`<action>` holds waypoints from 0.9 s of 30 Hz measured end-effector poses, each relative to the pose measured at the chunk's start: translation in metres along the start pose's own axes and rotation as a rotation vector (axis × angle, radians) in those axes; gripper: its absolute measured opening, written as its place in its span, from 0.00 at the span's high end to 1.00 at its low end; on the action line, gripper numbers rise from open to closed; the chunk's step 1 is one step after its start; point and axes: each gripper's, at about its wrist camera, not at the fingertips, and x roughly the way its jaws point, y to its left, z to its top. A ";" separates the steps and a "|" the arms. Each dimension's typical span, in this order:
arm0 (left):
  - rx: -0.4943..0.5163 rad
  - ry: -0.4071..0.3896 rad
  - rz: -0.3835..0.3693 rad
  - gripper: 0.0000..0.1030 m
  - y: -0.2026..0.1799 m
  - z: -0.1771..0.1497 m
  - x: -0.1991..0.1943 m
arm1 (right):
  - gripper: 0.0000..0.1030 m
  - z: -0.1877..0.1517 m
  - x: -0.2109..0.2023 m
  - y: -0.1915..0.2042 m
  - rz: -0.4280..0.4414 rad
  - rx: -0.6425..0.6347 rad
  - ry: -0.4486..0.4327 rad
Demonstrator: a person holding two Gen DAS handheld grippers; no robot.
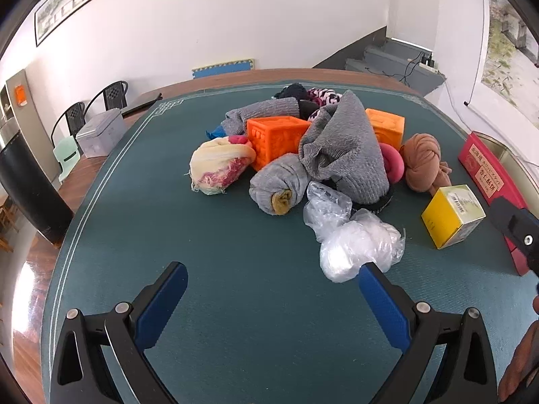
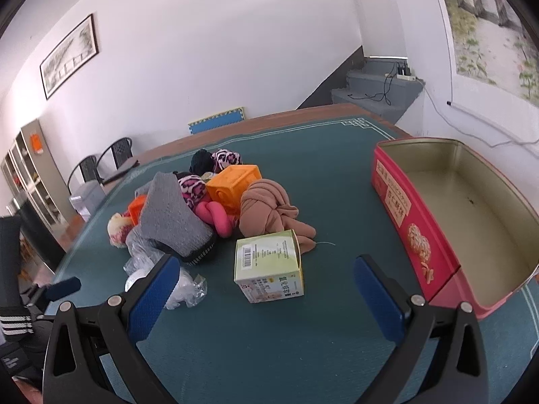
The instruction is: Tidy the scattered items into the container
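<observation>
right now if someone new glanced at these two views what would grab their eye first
The heap of rolled socks and cloth in the middle of the green mat, with a bright orange cube poking out of it. To its right stands the empty red tin, its gold inside bare, and between heap and tin sits a small yellow-green carton. Both grippers, left and right, hang open with nothing held.
</observation>
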 end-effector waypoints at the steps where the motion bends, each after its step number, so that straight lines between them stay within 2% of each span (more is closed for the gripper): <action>1: 0.000 -0.006 0.000 0.00 -0.001 0.000 -0.001 | 0.00 0.000 0.000 0.000 0.000 0.000 -0.001; 12: 0.003 -0.062 0.005 0.00 -0.004 -0.002 -0.005 | 0.00 -0.001 0.000 0.004 -0.005 -0.006 -0.013; 27: -0.060 -0.002 -0.052 0.00 0.006 -0.005 0.009 | 0.00 -0.007 0.013 0.007 -0.017 -0.028 0.037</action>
